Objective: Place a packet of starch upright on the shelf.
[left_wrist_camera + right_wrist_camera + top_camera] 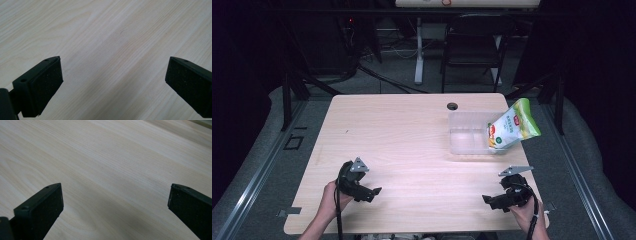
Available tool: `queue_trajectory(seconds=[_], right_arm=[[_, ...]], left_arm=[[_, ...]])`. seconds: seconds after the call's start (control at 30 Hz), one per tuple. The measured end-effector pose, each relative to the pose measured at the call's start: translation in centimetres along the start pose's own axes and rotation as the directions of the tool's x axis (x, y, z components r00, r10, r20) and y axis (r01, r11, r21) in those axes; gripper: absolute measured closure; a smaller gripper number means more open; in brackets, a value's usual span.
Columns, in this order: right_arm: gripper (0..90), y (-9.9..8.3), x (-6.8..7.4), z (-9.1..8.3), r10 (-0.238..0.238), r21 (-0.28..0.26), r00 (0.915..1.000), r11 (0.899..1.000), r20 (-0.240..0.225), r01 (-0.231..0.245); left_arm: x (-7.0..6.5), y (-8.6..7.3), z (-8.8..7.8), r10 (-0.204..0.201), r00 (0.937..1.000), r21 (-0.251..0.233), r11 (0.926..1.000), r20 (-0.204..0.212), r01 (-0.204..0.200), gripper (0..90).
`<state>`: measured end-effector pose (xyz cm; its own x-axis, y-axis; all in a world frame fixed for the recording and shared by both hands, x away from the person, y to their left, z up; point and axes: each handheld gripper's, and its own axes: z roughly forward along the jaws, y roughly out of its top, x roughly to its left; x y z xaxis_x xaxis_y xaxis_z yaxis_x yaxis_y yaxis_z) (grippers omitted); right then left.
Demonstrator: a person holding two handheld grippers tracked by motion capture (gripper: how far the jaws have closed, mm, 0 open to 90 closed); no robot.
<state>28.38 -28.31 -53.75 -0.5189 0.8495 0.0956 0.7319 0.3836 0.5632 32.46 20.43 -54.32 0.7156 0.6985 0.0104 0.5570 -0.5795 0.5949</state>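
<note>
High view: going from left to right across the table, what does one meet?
Left hand-held gripper → clear bin → snack bag, leaning on the bin's right end. The right hand-held gripper overlaps these sideways, so I omit it.

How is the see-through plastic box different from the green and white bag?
The clear plastic box is see-through and colourless; the green and white snack bag is printed and opaque. The box sits flat on the wooden table; the bag is tilted, leaning over the box's right end. The box is low and wide; the bag stands taller. Both are at the table's far right.
</note>
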Motion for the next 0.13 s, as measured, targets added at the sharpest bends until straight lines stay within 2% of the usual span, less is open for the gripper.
queue_trajectory(seconds=[0.13], right_arm=[[0.0, -0.03, -0.06, -0.06, 0.003, -0.005, 1.0000, 1.000, 0.003, -0.003]], left_arm=[[0.03, -0.01, 0.01, -0.002, 1.0000, 0.000, 1.0000, 0.000, 0.002, 1.2]])
